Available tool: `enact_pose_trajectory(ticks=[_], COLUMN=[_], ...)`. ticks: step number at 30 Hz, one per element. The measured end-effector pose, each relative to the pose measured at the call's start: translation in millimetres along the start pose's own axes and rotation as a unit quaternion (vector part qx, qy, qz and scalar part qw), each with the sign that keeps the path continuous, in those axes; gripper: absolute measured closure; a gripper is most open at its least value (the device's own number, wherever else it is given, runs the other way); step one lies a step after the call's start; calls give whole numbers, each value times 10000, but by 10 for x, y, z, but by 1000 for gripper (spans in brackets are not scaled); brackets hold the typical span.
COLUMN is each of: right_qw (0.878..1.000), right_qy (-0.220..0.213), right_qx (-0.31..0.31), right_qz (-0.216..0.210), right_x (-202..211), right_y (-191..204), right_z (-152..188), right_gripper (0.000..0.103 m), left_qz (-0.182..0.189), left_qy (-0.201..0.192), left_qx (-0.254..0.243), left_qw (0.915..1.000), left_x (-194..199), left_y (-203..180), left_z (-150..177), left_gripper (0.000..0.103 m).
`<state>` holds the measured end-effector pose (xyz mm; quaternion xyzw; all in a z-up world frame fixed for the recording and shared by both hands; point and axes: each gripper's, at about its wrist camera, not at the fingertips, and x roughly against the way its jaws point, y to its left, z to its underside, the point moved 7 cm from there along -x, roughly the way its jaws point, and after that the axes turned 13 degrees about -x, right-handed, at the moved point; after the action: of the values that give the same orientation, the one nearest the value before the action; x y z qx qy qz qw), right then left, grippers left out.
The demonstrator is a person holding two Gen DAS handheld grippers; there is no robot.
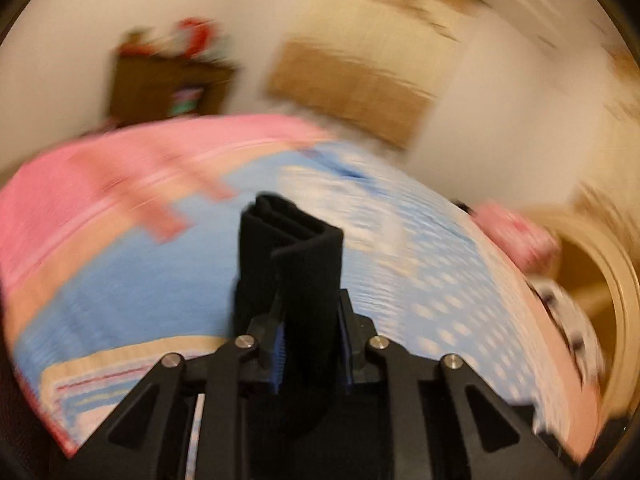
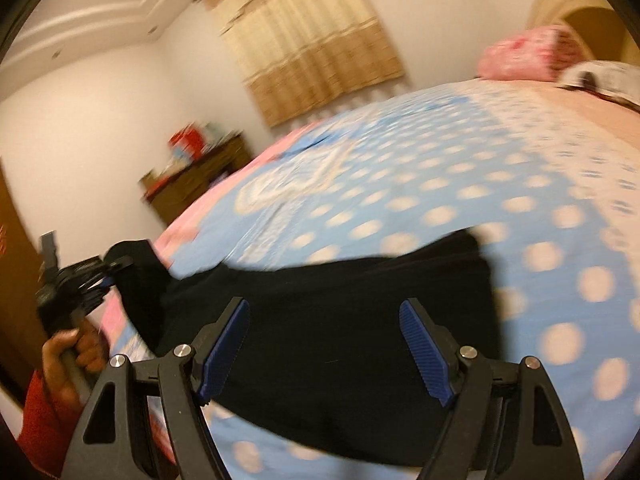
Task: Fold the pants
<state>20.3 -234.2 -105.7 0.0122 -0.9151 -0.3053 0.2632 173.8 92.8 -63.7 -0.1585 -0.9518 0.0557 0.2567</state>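
Black pants (image 2: 328, 316) lie on a blue bedspread with pale dots (image 2: 460, 184). My left gripper (image 1: 310, 332) is shut on a folded end of the pants (image 1: 296, 256), which stands up between its fingers. In the right wrist view the left gripper (image 2: 100, 276) holds that end lifted at the far left, above the bed's edge. My right gripper (image 2: 324, 348) is open and empty, its blue pads (image 2: 424, 352) spread just above the middle of the pants.
Pink pillow (image 2: 524, 56) and a patterned pillow (image 2: 600, 76) lie at the head of the bed. A wooden cabinet (image 2: 196, 184) with clutter stands by the wall. A tan curtain (image 2: 312, 48) hangs behind. Both views are motion-blurred.
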Motion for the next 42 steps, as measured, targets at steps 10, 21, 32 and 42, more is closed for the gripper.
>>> enact_pose_trajectory(ticks=[10,21,32,42], right_qw=[9913,9873,9899,9987], right_qy=[-701,-677,226,297], right_qx=[-909,-1333,-1374,243], right_qz=[638,539,-264,345], right_x=[629,679,160,-79], right_y=[-1004,-1257,-1082,-626], right_z=[-321,-256,-280,-246], right_gripper=[24,24,24,61], left_qz=[2064,2290,1480,1801], left_qy=[230,838,547,1136], left_qx=[-2742,-4269,-2761,-1809], left_qw=[9390,8708,9481,9602], left_x=[32,70,203,-764], left_y=[-2743,-3365,-2075,-1545], left_z=[745,1658,780,131], left_gripper=[81,36,28,10])
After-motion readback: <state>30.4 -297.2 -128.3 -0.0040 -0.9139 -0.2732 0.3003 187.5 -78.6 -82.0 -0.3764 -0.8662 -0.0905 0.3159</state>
